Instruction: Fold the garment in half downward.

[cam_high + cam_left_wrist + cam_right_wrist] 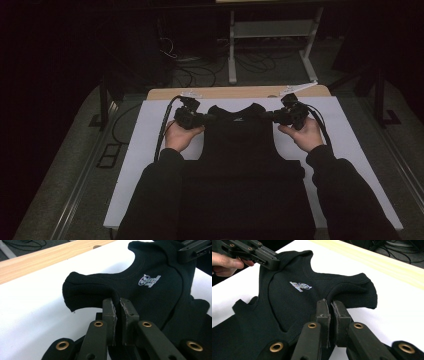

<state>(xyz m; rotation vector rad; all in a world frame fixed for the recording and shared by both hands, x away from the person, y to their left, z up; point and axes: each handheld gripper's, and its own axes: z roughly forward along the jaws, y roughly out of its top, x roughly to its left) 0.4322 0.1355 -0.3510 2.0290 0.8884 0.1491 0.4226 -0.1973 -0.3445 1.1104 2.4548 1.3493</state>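
Both claws were clenched on the black vest (240, 145) — left gripper (209, 119) on its left shoulder, right gripper (268, 115) on its right — over the white table (145, 135).

Surface: a table (225, 92) with a light wooden top is being covered almost entirely by a white sheet (140, 150).
Far edge: a wooden strip is being left bare.
On the sheet: a black sleeveless garment (240, 150) is being spread out, neckline toward the far edge.
Below: grey floor (65, 190) is being crossed by cables.
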